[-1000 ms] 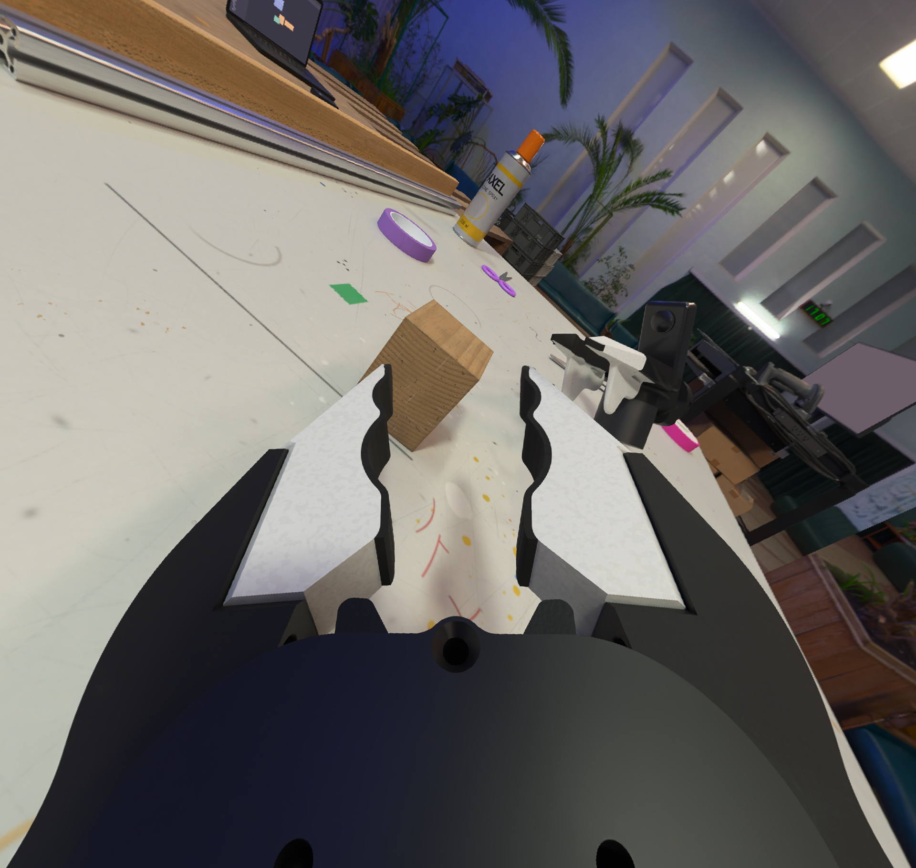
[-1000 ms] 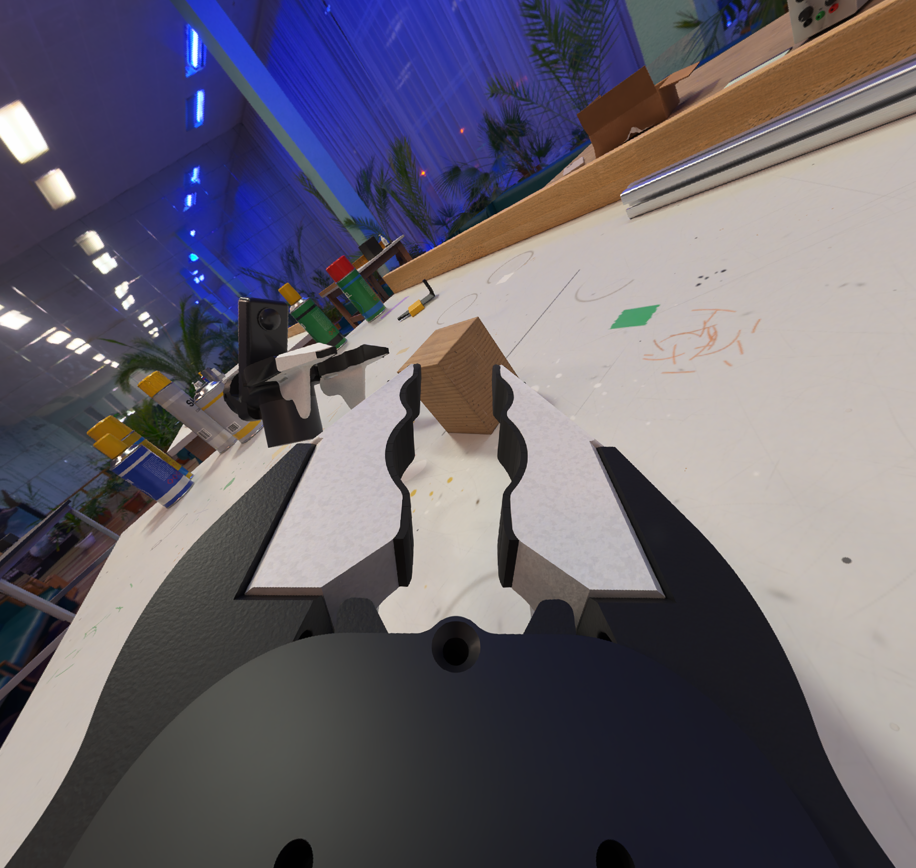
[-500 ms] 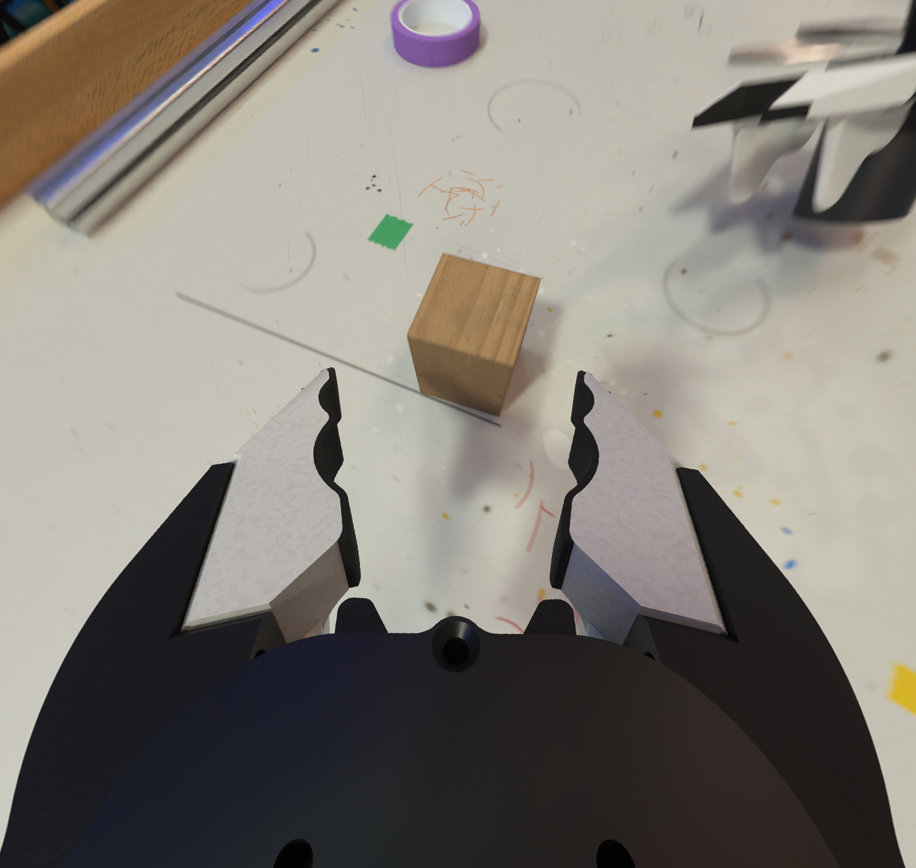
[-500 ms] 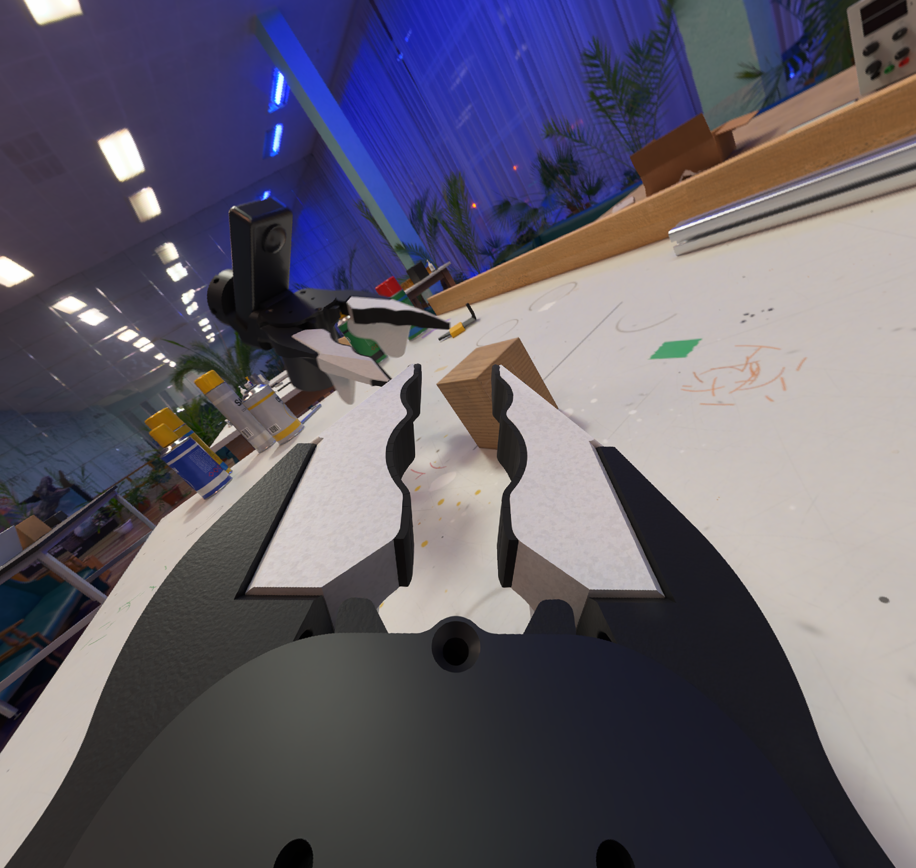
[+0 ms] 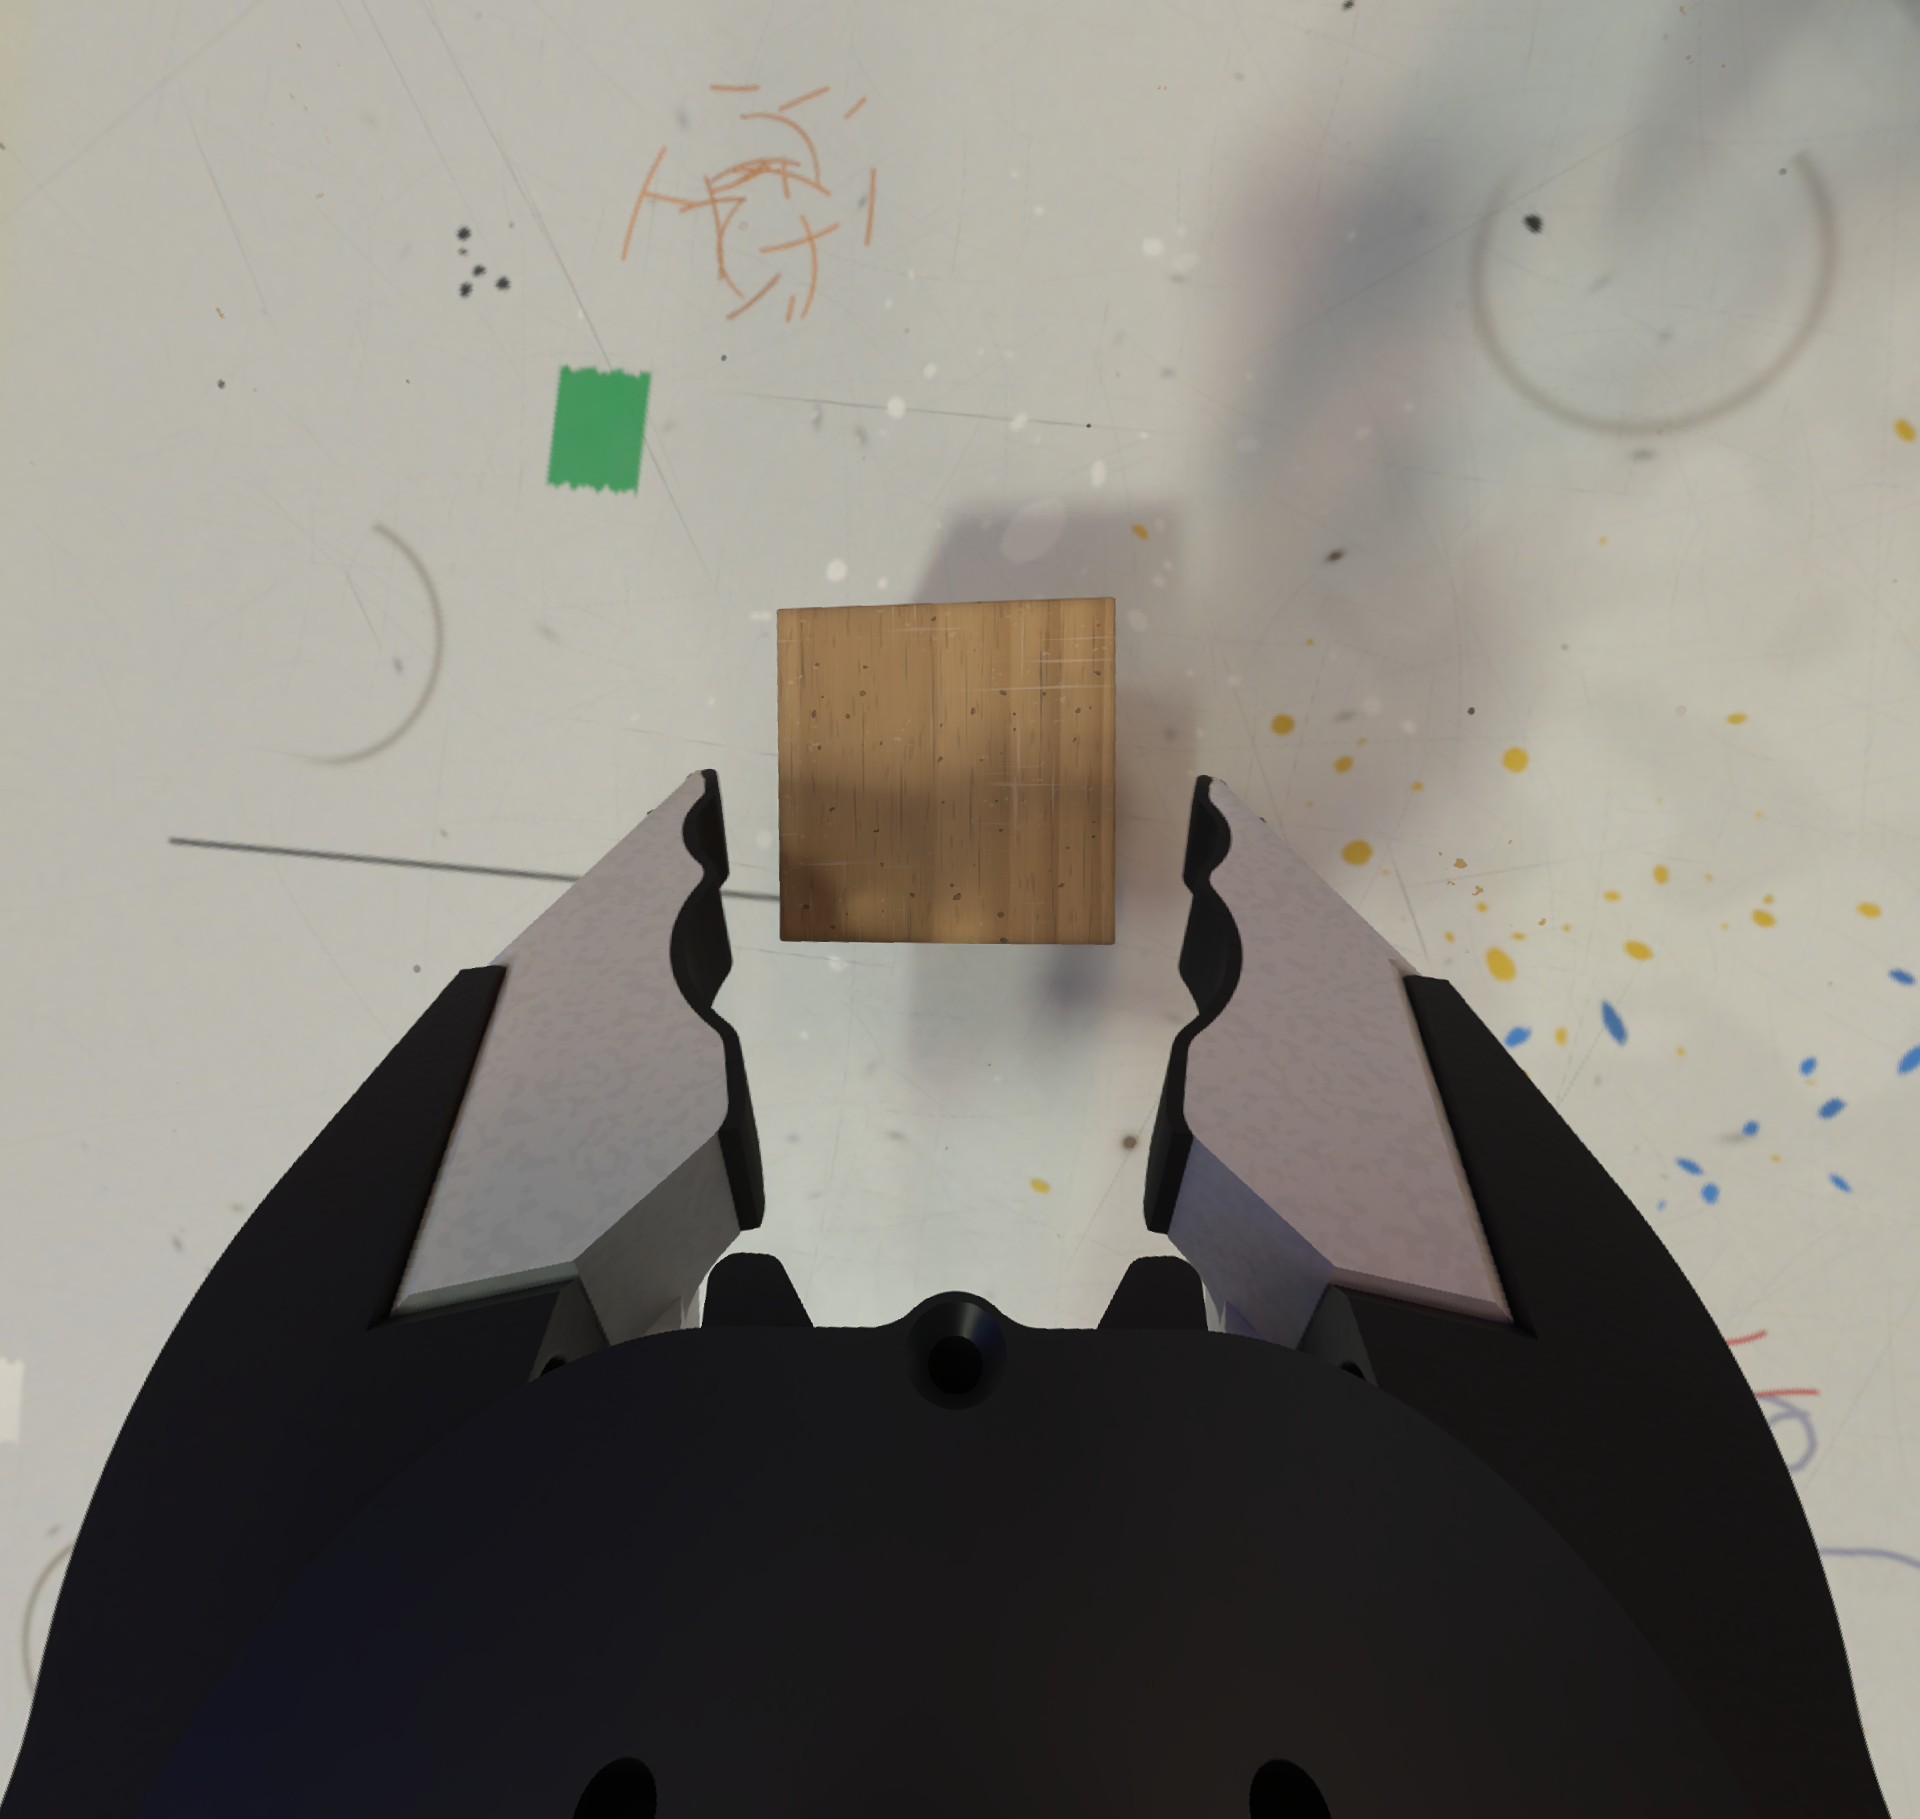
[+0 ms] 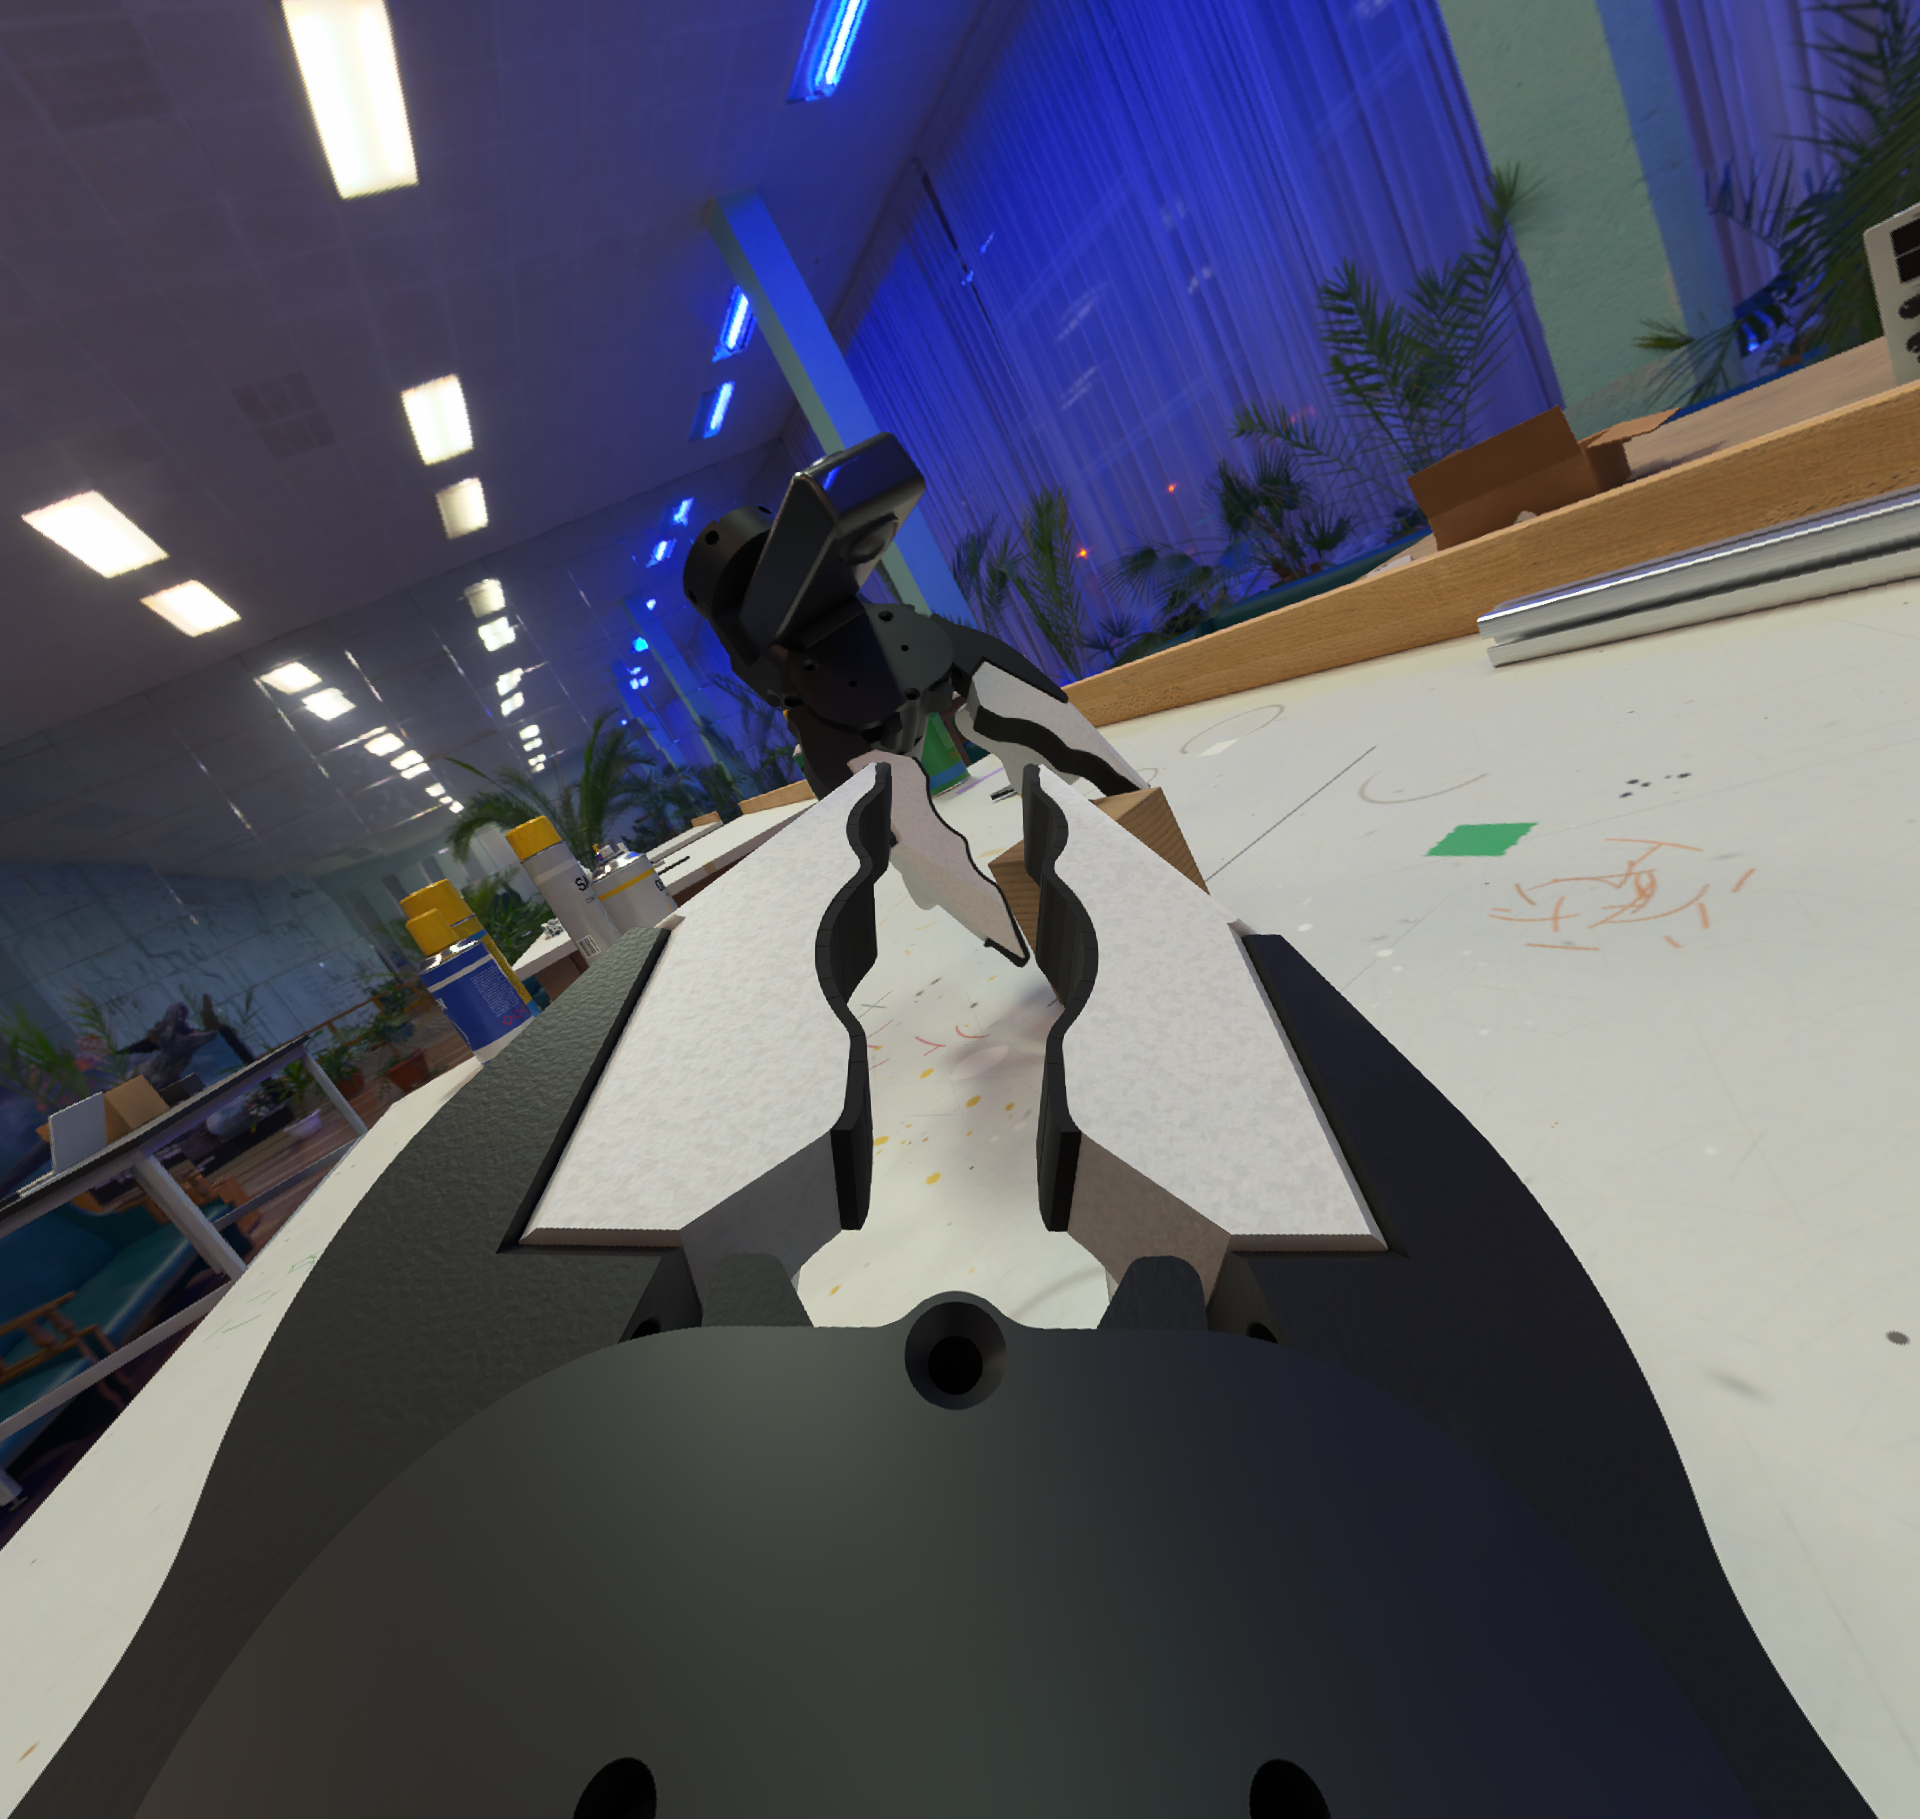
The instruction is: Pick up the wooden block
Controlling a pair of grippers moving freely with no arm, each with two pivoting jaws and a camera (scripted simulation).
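Directly below the left gripper (image 5: 951,793), seen from the left wrist view, a light-brown square-topped wooden block (image 5: 945,770) rests on the scuffed white tabletop (image 5: 312,626). The gripper's two white, black-edged fingers (image 5: 623,990) are spread wide, one on each side of the block's near half, each standing clear of the wood. Beyond the block to the left lies a small green tape patch (image 5: 600,429); farther beyond it, an orange scribble (image 5: 758,200). To the block's right, yellow paint specks (image 5: 1507,834) dot the surface. From the right wrist view, the right gripper (image 6: 954,782) sits low near the tabletop, pointing toward the block (image 6: 1158,829), its fingers set narrowly apart with nothing between them. The left gripper (image 6: 1039,855) tilts down over the block there.
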